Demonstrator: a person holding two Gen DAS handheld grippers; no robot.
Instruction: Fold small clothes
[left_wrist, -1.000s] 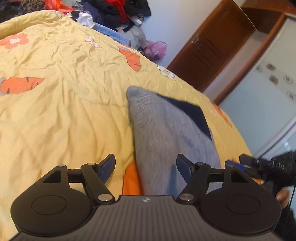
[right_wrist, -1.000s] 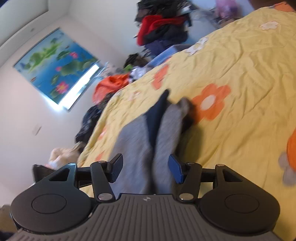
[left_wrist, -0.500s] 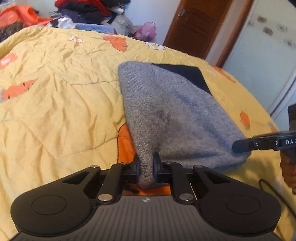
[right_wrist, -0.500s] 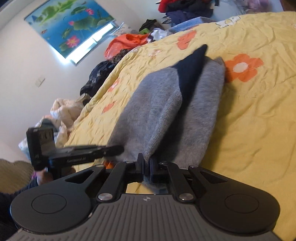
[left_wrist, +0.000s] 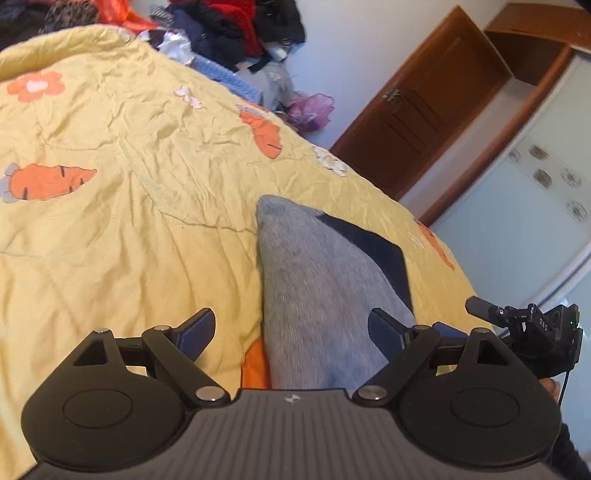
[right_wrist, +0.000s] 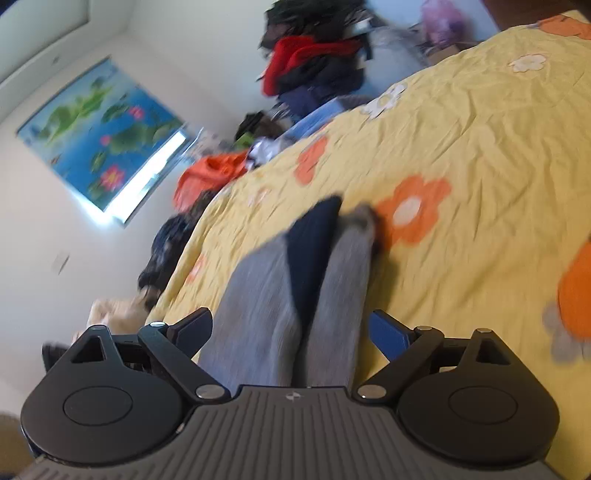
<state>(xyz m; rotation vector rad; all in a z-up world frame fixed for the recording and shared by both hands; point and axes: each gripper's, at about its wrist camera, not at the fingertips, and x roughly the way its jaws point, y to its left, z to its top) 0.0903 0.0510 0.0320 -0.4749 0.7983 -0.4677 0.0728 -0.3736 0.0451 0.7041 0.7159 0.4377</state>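
Observation:
A grey knit garment with a dark navy panel lies folded lengthwise on the yellow quilt. My left gripper hangs over the garment's near end. Its jaws are opening wide and the cloth runs between them untouched. In the right wrist view the same grey garment and its navy panel stretch away from me. My right gripper is also opening, astride the cloth, with its pads off it. The right gripper's fingers show at the right edge of the left wrist view.
The quilt has orange flowers and carrots. A heap of clothes lies beyond the bed's far edge, with a purple bag beside it. A wooden door and a pale wardrobe front stand at the right. A lotus-print blind covers the window.
Half a second ago both grippers were shut on the garment's near edge. Both have now opened wide and drawn back, and the cloth lies loose on the quilt.

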